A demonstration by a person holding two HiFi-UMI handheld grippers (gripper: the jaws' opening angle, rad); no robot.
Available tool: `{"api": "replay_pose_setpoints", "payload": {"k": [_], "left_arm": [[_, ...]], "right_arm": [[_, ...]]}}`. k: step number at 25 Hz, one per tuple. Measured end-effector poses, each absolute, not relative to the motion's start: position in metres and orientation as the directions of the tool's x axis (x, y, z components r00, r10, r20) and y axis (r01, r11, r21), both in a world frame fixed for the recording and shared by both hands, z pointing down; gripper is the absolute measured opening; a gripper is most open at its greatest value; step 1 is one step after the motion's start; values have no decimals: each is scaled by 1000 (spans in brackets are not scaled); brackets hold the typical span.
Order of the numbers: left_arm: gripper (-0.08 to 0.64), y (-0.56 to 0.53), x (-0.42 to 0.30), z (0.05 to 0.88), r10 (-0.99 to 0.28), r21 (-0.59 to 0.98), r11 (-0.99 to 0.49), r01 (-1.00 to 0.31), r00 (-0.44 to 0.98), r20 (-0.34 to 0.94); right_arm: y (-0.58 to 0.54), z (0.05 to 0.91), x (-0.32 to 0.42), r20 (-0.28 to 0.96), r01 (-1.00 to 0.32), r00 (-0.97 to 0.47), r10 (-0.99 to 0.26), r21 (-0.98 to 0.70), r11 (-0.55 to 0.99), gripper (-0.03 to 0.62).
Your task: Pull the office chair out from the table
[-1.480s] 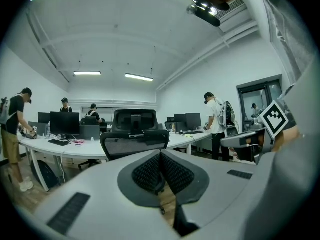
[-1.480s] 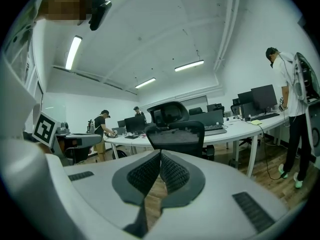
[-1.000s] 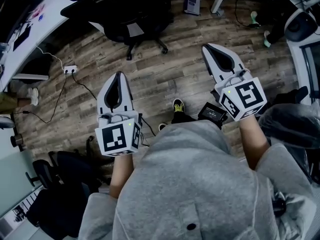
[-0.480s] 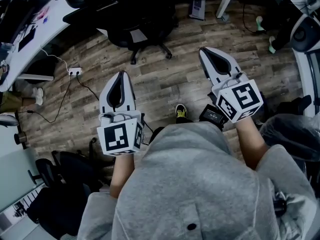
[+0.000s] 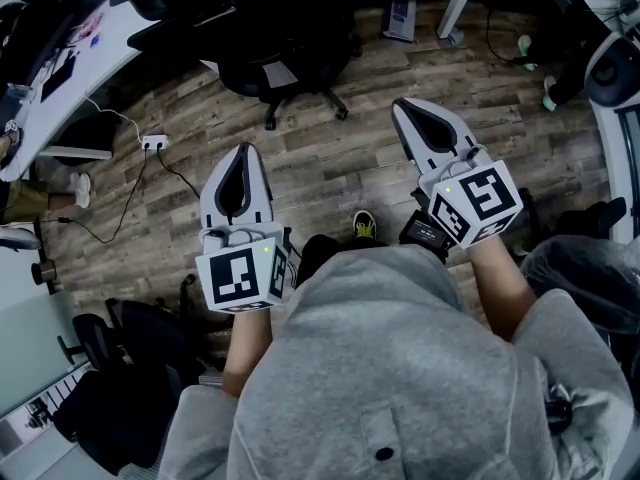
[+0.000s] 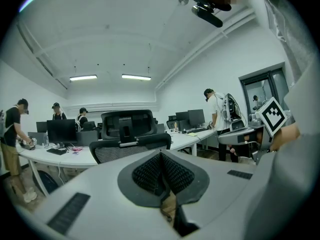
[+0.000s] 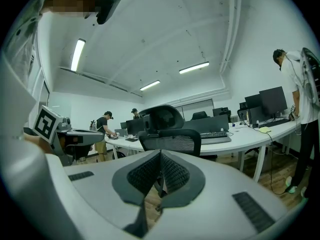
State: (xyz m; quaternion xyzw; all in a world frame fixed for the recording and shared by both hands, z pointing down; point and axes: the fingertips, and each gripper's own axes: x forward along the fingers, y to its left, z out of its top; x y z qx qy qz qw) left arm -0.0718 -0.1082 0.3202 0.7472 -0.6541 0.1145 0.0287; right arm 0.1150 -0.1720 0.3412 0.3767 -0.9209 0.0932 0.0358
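Head view, left gripper: the left gripper (image 5: 243, 151) is held low over the floor, its jaws closed together on nothing.
Head view, right gripper: the right gripper (image 5: 401, 107) is likewise closed and empty, level with its partner.
Head view, office chair: the office chair (image 5: 285, 53) stands ahead of both tips and well apart from them, a little to the left gripper's side. It is tucked against the white table (image 5: 100, 30).
Head view, floor: the floor (image 5: 330, 163) is wood plank. A power strip (image 5: 152, 141) and its cable (image 5: 175, 178) lie outward of the left gripper, and the person's shoe (image 5: 361, 224) is behind and between the two grippers.
Left gripper view, jaws: the pads meet, with nothing between them.
Left gripper view, chair: the mesh backrest (image 6: 132, 145) and headrest (image 6: 127, 124) stand straight beyond the tips and face the gripper.
Left gripper view, room: an open office, with monitors (image 6: 61, 130) beyond on the gripper's left and a person (image 6: 218, 116) standing off to its right.
Right gripper view, jaws: pressed together, holding nothing.
Right gripper view, chair: the same backrest is dead ahead, with a keyboard (image 7: 215, 134) on the table behind it.
Step in hand: this looks like the approach, with the pull not yet begun.
Doing it well: open the jaws before reaching the backrest and take its top rim on both sides. Then draw straight back so the castors roll along the planks, clear of the cable and the feet.
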Motion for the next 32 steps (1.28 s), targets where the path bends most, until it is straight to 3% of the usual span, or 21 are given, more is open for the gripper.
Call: {"api": "replay_pose_setpoints", "payload": {"k": [32], "left_arm": [[12,-147,-109,323,-965,-67,-170,-983,153,211]], "right_arm": [[-200,338,76,163,-720,-694,-701,-141,680,28]]}}
